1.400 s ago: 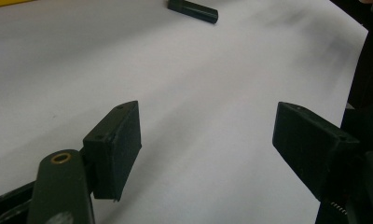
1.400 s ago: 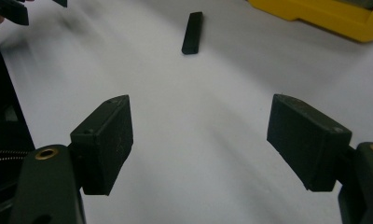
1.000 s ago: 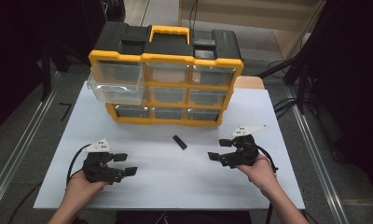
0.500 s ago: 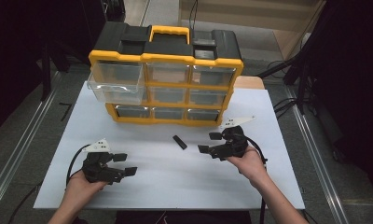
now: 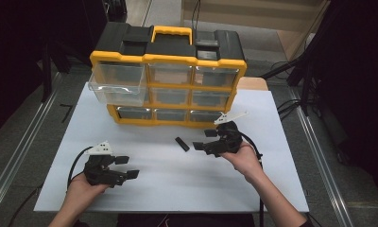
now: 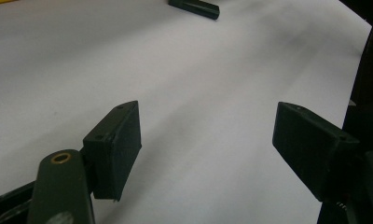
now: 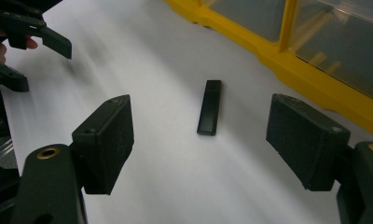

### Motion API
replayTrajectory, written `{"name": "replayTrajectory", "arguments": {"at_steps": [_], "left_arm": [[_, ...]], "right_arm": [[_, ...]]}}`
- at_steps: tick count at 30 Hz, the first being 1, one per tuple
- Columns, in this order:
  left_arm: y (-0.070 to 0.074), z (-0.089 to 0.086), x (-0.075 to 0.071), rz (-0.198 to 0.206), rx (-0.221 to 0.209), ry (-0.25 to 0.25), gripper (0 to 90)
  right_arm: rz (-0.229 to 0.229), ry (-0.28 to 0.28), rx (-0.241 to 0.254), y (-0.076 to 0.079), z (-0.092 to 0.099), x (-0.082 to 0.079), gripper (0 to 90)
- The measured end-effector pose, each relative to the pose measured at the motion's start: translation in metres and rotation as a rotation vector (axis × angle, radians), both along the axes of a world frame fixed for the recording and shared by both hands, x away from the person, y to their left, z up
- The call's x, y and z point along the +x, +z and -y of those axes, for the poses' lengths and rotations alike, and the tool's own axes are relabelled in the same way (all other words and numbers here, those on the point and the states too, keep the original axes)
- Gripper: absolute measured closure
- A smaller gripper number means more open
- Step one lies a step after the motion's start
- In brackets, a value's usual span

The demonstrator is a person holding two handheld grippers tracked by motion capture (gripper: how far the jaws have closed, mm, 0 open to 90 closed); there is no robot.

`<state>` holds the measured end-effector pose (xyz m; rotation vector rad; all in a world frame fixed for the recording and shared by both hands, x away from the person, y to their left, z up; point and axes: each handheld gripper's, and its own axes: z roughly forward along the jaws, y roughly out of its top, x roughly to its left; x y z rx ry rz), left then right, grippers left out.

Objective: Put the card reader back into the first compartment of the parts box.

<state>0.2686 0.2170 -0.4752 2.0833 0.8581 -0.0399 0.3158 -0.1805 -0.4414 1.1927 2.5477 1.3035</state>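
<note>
Right gripper view: black bar between parted right claw jaws.

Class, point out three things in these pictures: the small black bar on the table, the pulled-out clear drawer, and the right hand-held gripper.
small black bar [image 7: 209, 108]: right gripper view, middle of its top face.
pulled-out clear drawer [image 5: 117, 85]: high view, its clear front wall.
right hand-held gripper [image 5: 204, 139]: high view, midway between its open fingertips.

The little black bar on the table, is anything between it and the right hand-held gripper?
No. In the right gripper view, just bare white table lies between the open right hand-held gripper and the black bar.
</note>
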Motion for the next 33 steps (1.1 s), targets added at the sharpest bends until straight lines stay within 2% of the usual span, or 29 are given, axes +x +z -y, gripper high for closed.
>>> {"name": "replayTrajectory", "arguments": {"at_steps": [6, 16, 19, 33], "left_arm": [[0.0, 0.0, 0.0, 0.003, -0.001, 0.002, 25.2], [0.0, -0.001, 0.0, 0.004, -0.002, 0.001, 25.2], [0.0, 0.0, 0.0, 0.004, -0.001, 0.001, 25.1], [0.0, 0.0, 0.0, 0.006, -0.001, -0.002, 25.2]], "right_arm": [[-0.008, 0.002, 0.0, -0.001, -0.009, 0.008, 21.3], [-0.006, -0.003, -0.052, -0.005, -0.028, 0.021, 20.5], [-0.017, -0.006, -0.04, -0.007, -0.031, 0.025, 20.8], [-0.022, -0.018, -0.06, -0.019, -0.043, 0.033, 24.7]]}}
